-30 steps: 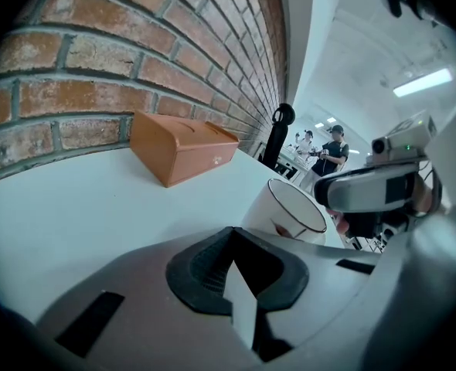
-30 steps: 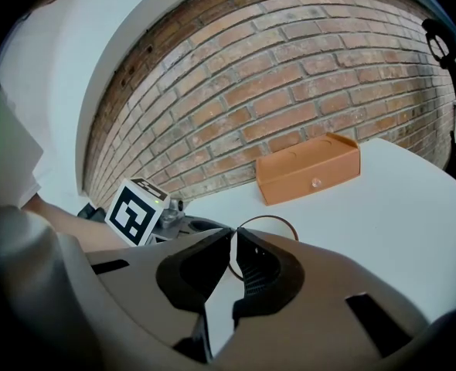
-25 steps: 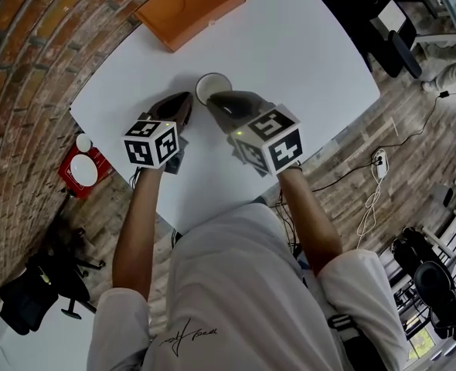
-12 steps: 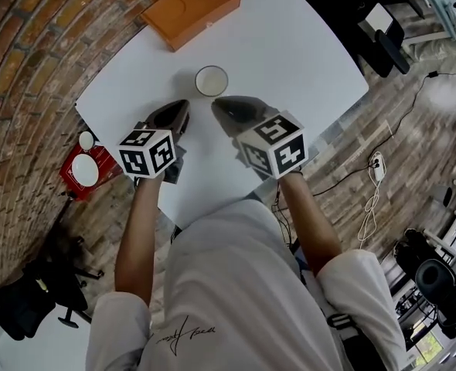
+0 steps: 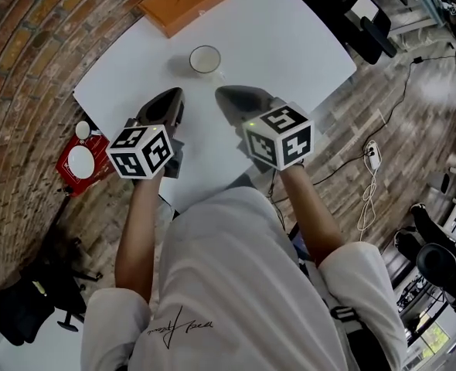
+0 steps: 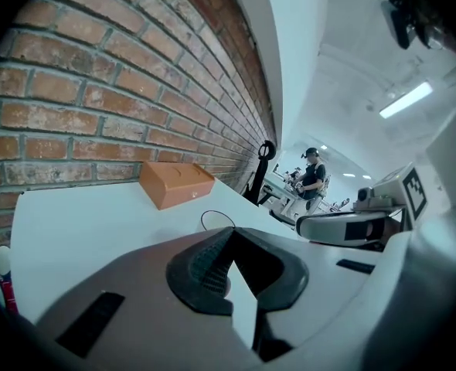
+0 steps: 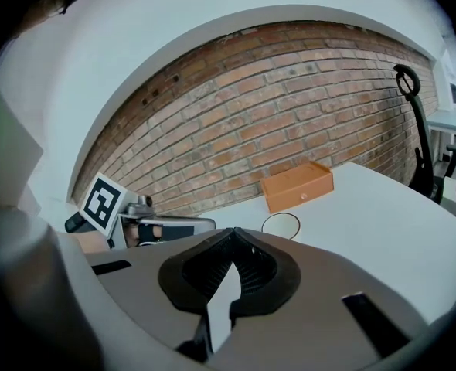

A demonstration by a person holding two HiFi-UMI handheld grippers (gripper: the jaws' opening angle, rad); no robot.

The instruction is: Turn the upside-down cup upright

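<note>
Evidently cup (image 5: pixel 205 59) stands rim-up, near orange box (image 5: pixel 185 1). Left gripper (image 5: pixel 172 99) and right gripper (image 5: pixel 226 96) both pressed together, empty, just short of cup. Best keep both clear, avoid knocking it.

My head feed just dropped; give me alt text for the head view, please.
A white cup stands mouth-up on the white table, clear of the left tongs and right tongs, both shut and empty. An orange box lies beyond it.
</note>
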